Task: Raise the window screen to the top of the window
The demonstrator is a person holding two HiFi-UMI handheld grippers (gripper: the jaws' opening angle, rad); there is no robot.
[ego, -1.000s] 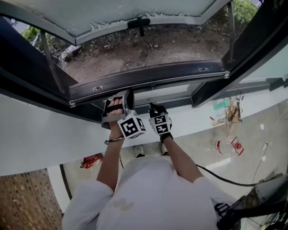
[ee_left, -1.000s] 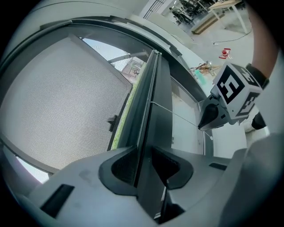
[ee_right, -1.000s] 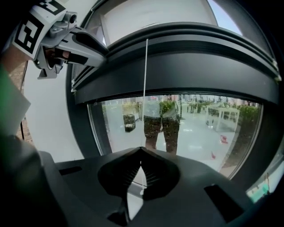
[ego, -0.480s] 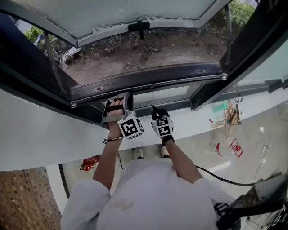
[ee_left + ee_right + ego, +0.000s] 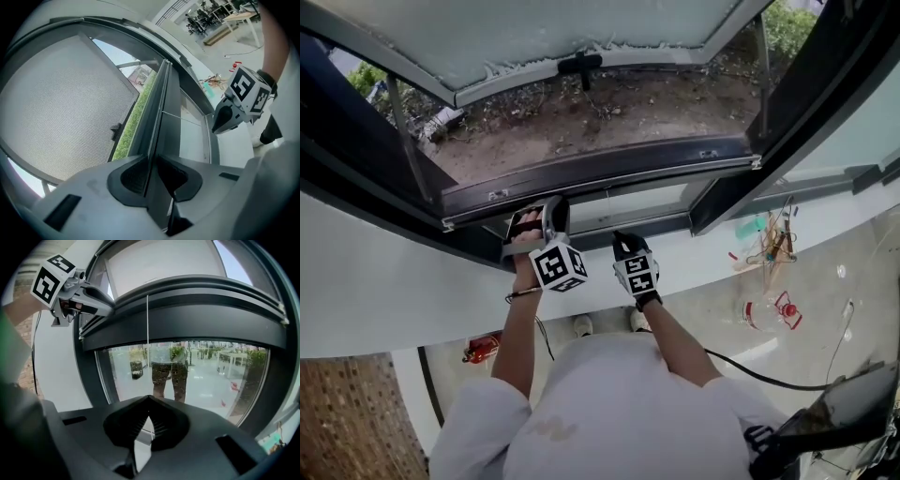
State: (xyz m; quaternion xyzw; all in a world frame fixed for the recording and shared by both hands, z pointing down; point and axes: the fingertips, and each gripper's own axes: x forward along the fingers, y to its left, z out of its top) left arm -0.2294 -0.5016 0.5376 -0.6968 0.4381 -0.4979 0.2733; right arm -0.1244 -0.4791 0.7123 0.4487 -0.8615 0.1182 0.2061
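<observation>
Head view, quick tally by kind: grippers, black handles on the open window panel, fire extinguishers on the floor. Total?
Grippers: 2 (left gripper, right gripper)
Black window handle: 1
Fire extinguisher: 1
Total: 4

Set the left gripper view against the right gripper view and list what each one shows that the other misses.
Only the left gripper view: the dark handle on the grey mesh panel, and a close look at the rail edge running between that tool's jaws. Only the right gripper view: a standing person's legs reflected in the glass pane. Both: the dark rail, the left tool shut on it, and the right tool, shut.
</observation>
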